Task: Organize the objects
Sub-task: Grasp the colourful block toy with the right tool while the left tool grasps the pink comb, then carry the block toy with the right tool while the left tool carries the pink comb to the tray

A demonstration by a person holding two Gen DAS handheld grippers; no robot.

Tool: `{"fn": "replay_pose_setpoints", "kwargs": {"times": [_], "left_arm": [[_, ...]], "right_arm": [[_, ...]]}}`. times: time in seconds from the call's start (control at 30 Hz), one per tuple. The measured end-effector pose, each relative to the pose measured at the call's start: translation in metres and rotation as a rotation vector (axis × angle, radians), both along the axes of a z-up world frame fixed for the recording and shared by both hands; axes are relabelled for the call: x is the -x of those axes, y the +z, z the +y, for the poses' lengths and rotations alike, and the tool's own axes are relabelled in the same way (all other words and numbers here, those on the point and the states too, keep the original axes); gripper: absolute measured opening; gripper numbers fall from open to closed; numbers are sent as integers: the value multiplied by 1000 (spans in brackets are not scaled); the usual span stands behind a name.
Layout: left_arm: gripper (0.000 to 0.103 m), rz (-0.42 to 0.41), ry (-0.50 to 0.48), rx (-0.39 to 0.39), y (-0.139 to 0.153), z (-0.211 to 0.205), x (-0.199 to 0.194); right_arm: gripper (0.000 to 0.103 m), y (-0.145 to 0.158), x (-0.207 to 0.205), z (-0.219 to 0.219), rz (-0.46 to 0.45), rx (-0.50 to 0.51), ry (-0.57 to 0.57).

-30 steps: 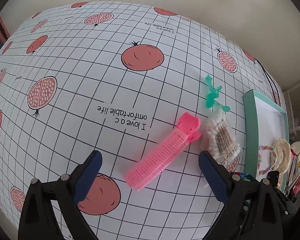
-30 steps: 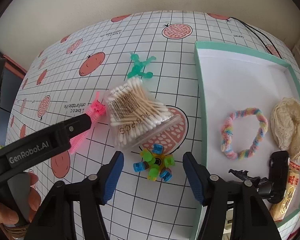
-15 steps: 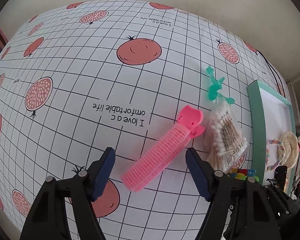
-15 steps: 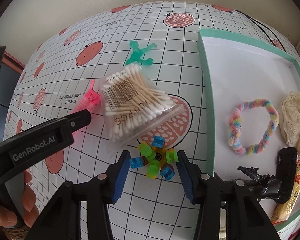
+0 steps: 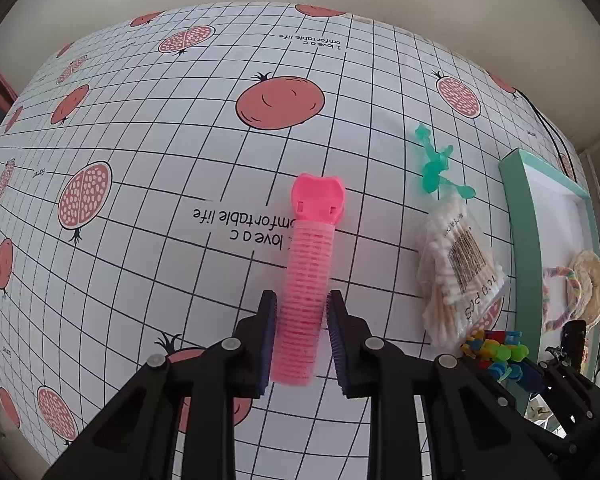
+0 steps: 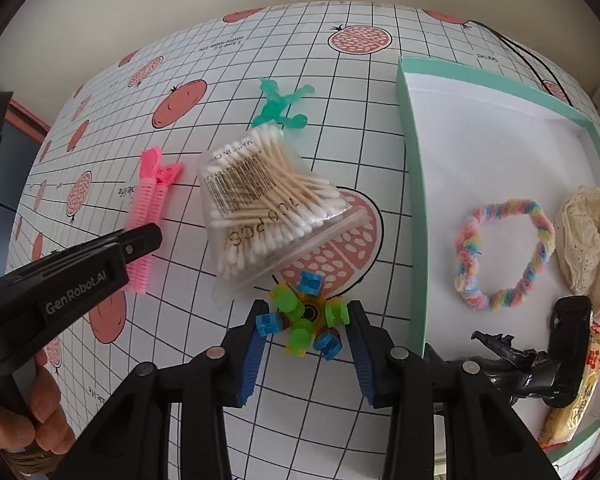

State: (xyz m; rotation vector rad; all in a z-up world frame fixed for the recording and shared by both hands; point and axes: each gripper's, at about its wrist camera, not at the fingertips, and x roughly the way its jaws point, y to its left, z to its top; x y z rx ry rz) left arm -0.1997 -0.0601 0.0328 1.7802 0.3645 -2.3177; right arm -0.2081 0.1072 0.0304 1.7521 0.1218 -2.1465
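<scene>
a: where does the left gripper (image 5: 300, 336) stand?

b: its jaws are clamped on the lower end of the pink hair clip (image 5: 306, 280), which lies on the tablecloth (image 5: 140, 240).

a: and the right gripper (image 6: 306, 344)?

b: narrowed around the colourful block toy (image 6: 304, 318), pads just beside it (i can't tell if they're touching yet).

a: so the step?

b: picking up, i'd say. next each wants a lift across into the green-rimmed tray (image 6: 414, 200), clearing the bag of cotton swabs (image 6: 268, 200).

Gridded tablecloth (image 5: 148, 264): hair clip (image 5: 306, 280), swab pack (image 6: 268, 204), tray (image 6: 414, 200).
</scene>
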Motion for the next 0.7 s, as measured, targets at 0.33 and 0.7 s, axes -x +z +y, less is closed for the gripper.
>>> {"fn": "replay_pose_setpoints", "kwargs": {"times": [0.33, 0.7], "left_arm": [[25, 97, -1, -22, 37, -6, -3], [25, 253, 10, -12, 95, -5, 0]], "right_arm": [[42, 20, 3, -1, 35, 43, 0], [42, 69, 3, 14, 128, 114, -16]]}}
